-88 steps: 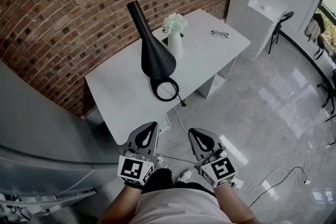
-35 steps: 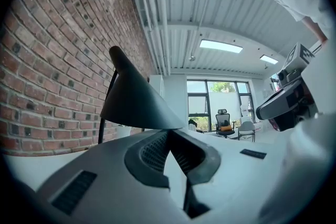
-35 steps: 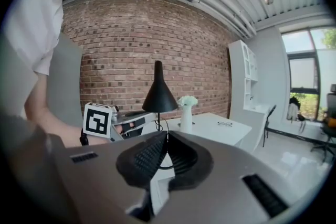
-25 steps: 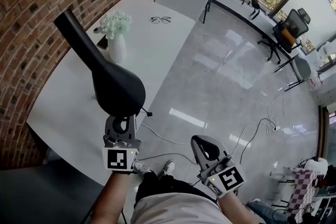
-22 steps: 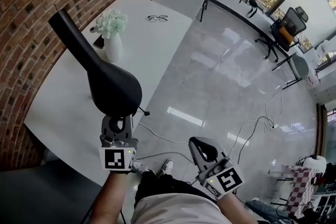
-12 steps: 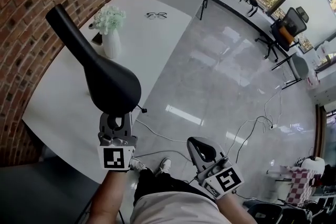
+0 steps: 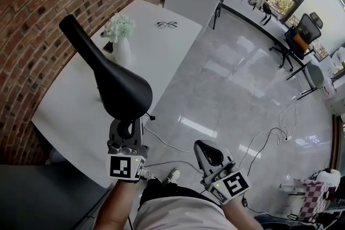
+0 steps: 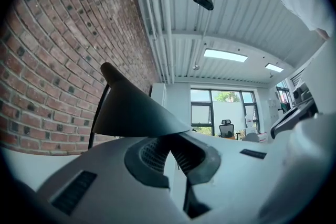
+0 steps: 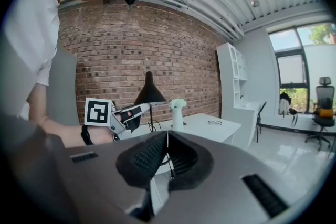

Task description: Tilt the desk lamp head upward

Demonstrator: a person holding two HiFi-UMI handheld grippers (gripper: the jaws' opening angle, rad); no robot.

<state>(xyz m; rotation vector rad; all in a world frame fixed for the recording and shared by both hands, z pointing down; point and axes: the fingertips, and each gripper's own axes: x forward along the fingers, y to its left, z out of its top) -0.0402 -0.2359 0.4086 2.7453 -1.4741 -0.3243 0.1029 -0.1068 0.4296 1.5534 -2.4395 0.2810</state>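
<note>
Lamp head: black cone, rim seemingly pinched in left claw.

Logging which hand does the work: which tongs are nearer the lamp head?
Left. The left tongs are shut on the near rim of the lamp head; the right tongs, shut and empty, hang off to its right above the floor.

We log white table, long side against brick wall. On top:
- desk lamp, foot hidden under own head in head view
- white vase with white flowers, wall side, just behind lamp
- small dark item just beside vase, can't identify
- eyeglasses at far end, well apart from vase

Short black cable end sticks past front edge. Table stands on glossy tiled floor; loose cables lie there.
</note>
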